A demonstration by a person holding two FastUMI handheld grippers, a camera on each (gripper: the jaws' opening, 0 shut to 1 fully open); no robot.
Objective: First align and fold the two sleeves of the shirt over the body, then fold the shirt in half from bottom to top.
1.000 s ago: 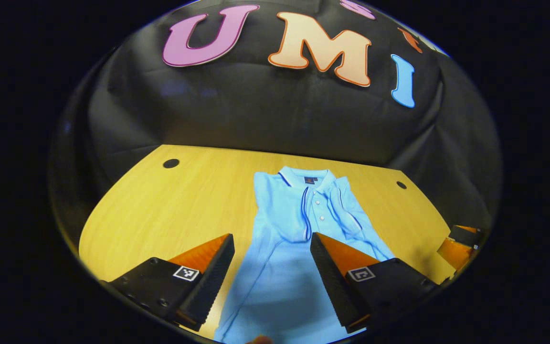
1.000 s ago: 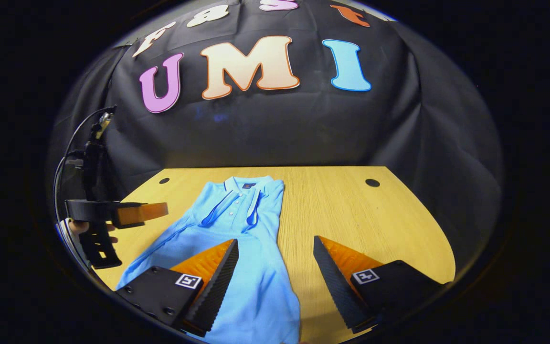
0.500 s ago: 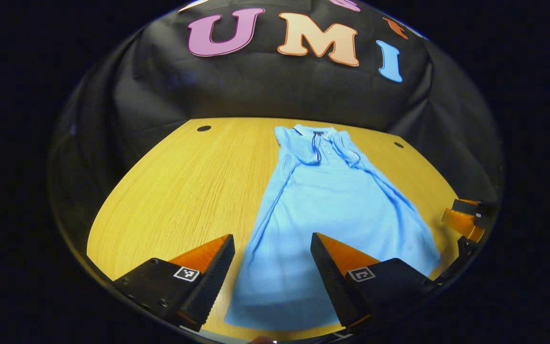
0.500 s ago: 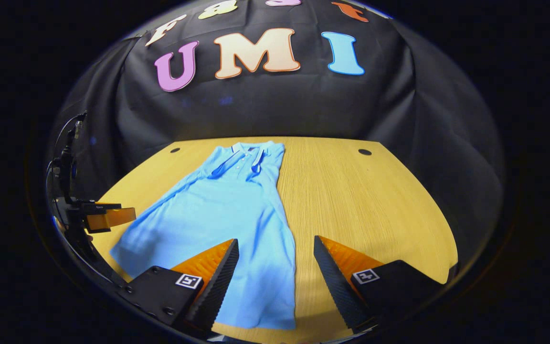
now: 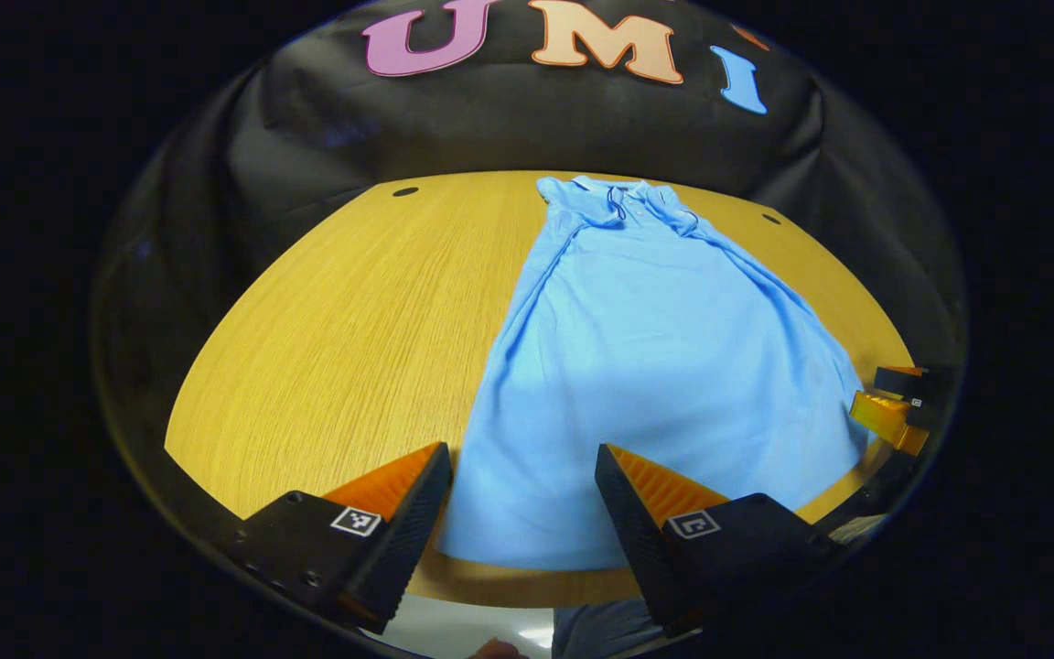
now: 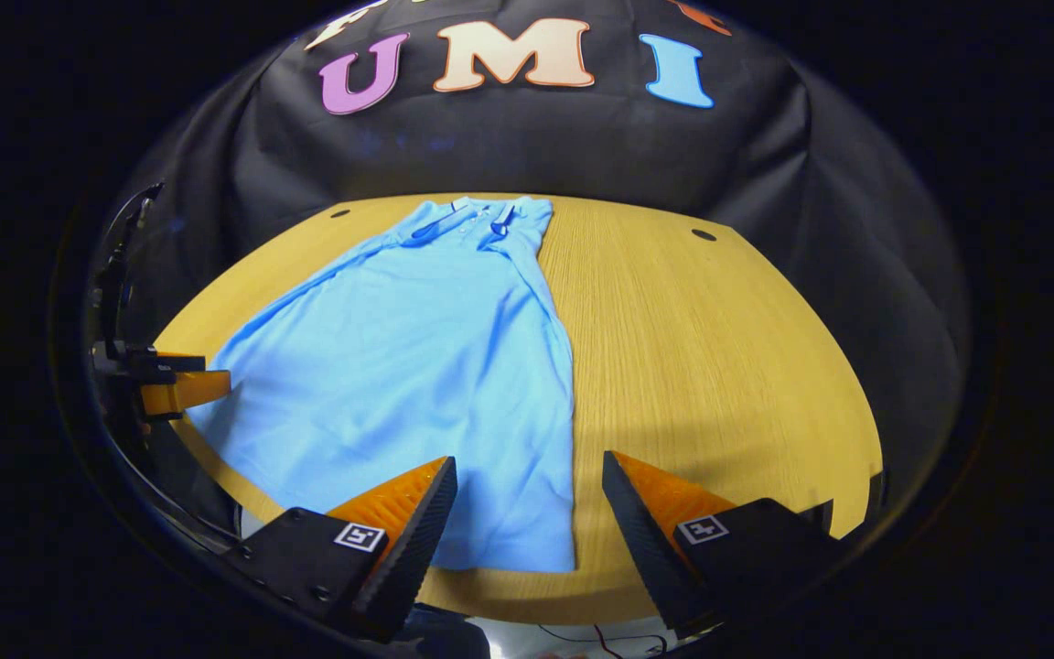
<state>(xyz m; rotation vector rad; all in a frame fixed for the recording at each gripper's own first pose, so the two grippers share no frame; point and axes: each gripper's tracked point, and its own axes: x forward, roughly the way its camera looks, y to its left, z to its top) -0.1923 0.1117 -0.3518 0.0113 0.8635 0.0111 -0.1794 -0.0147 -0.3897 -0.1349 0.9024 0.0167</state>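
Note:
A light blue polo shirt point(image 5: 655, 366) point(image 6: 408, 366) lies flat on the wooden table, collar toward the far wall, both sleeves folded over the body near the collar. Its hem lies close to the table's near edge. My left gripper point(image 5: 522, 462) is open above the hem's left corner, with nothing between its fingers. My right gripper point(image 6: 527, 476) is open above the hem's right corner, also holding nothing. In the left gripper view the right gripper point(image 5: 893, 412) shows at the far right edge; in the right gripper view the left gripper point(image 6: 170, 389) shows at the far left.
The wooden table point(image 5: 335, 329) point(image 6: 719, 366) has bare surface on both sides of the shirt and two dark cable holes point(image 5: 405, 191) point(image 6: 704, 235) near the back. The near table edge runs just under both grippers, with floor below it.
Both grippers have pulled back from near the collar toward the table's near edge, so the whole shirt and its hem have come into view. Both stay open.

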